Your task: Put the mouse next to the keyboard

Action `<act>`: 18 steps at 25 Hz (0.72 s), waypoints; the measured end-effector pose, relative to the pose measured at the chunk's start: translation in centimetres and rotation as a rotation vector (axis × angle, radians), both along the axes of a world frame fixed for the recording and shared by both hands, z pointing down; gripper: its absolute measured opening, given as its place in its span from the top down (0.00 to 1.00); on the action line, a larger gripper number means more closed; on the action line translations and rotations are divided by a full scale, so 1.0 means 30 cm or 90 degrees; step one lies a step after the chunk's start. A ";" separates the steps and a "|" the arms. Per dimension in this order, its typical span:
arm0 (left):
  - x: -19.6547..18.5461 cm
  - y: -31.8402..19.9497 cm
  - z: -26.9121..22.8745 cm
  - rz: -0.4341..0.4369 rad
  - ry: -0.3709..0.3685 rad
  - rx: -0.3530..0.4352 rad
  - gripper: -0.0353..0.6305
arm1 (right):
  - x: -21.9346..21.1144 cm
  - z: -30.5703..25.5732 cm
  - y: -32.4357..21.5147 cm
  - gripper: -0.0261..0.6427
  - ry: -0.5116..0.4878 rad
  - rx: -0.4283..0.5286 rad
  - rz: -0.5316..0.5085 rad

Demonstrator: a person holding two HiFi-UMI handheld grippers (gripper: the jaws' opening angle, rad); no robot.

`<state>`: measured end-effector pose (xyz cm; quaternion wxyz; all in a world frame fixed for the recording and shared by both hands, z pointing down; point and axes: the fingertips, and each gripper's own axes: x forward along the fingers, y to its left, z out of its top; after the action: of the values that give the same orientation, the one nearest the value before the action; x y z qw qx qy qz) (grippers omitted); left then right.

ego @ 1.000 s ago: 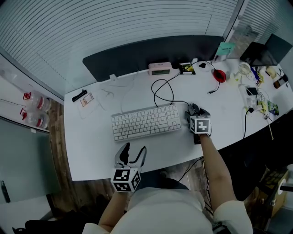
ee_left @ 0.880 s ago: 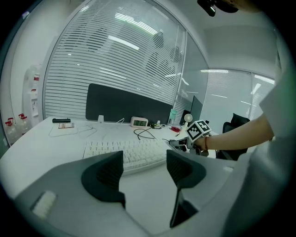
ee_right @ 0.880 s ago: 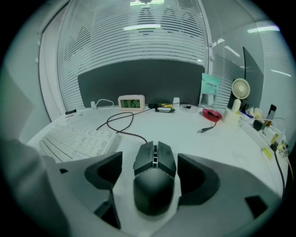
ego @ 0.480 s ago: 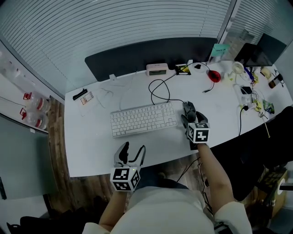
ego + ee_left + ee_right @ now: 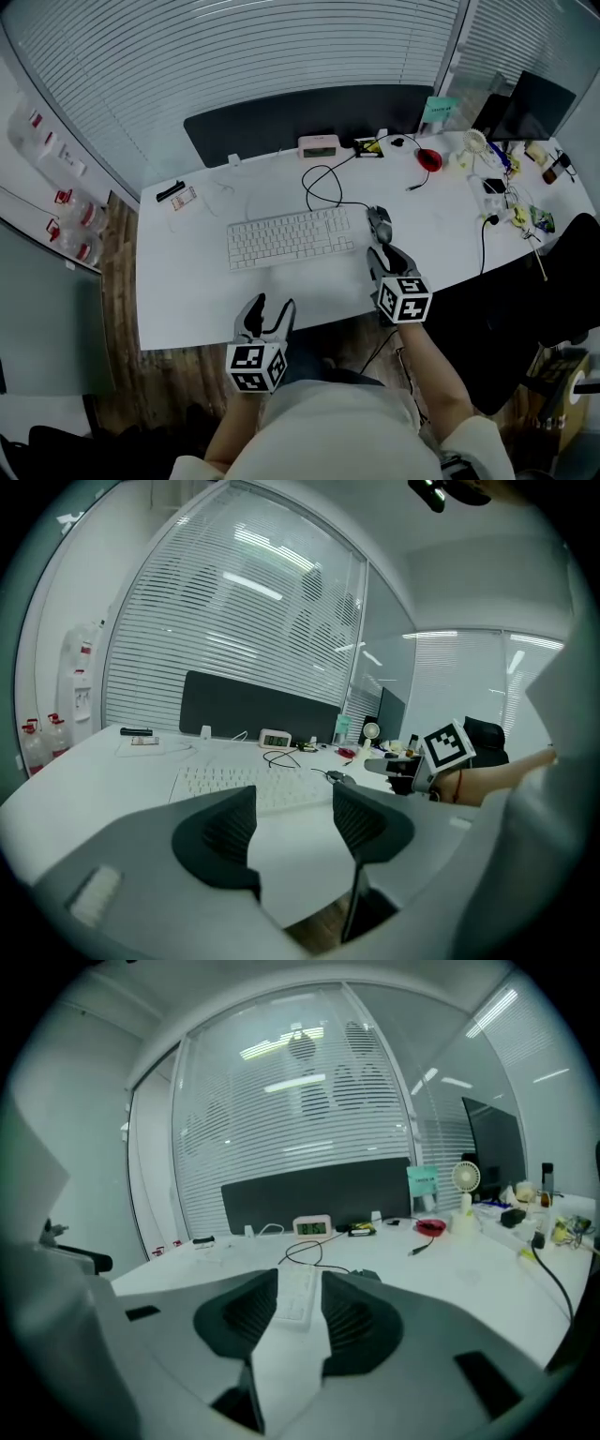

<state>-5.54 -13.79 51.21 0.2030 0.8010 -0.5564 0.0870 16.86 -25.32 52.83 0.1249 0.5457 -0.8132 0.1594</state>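
Observation:
A dark mouse (image 5: pixel 379 223) lies on the white desk (image 5: pixel 187 281) just off the right end of the white keyboard (image 5: pixel 295 237), its cable looping away behind. My right gripper (image 5: pixel 382 260) hovers just short of the mouse, clear of it. Its jaws have just been closing, a narrow gap is left and nothing is between them. In the right gripper view the keyboard (image 5: pixel 298 1302) shows through that gap, and the mouse (image 5: pixel 366 1275) peeks over the right jaw. My left gripper (image 5: pixel 268 307) is at the desk's front edge, its jaws closing slightly, still open and empty.
Along the back of the desk stand a pink clock (image 5: pixel 319 145), a red dish (image 5: pixel 429 158) and a small fan (image 5: pixel 474 142). Cables and small clutter (image 5: pixel 511 202) cover the right end. A dark panel (image 5: pixel 300 117) backs the desk. A black chair (image 5: pixel 553 272) stands at the right.
My right gripper has drawn back from the mouse toward the desk's front edge and its jaws have narrowed. The mouse stays beside the keyboard. My left gripper has shifted slightly.

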 end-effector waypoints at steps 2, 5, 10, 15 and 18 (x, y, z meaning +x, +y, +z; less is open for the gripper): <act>0.008 0.029 -0.010 -0.005 -0.006 0.006 0.57 | -0.013 -0.033 0.050 0.76 -0.012 0.016 -0.007; 0.016 0.073 -0.023 -0.015 -0.015 0.012 0.62 | -0.027 -0.072 0.125 0.83 -0.031 0.032 -0.016; 0.024 0.145 -0.023 -0.029 -0.017 0.016 0.71 | -0.050 -0.130 0.240 0.89 -0.067 0.055 -0.036; 0.033 0.192 -0.029 -0.036 -0.023 0.018 0.80 | -0.070 -0.163 0.343 0.93 -0.061 0.075 -0.060; 0.032 0.205 -0.047 -0.040 -0.027 0.024 0.85 | -0.087 -0.173 0.393 0.94 -0.049 0.084 -0.072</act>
<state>-4.58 -7.66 49.81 0.1786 0.7849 -0.5869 0.0871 14.23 -13.54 47.65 0.0662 0.4991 -0.8558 0.1189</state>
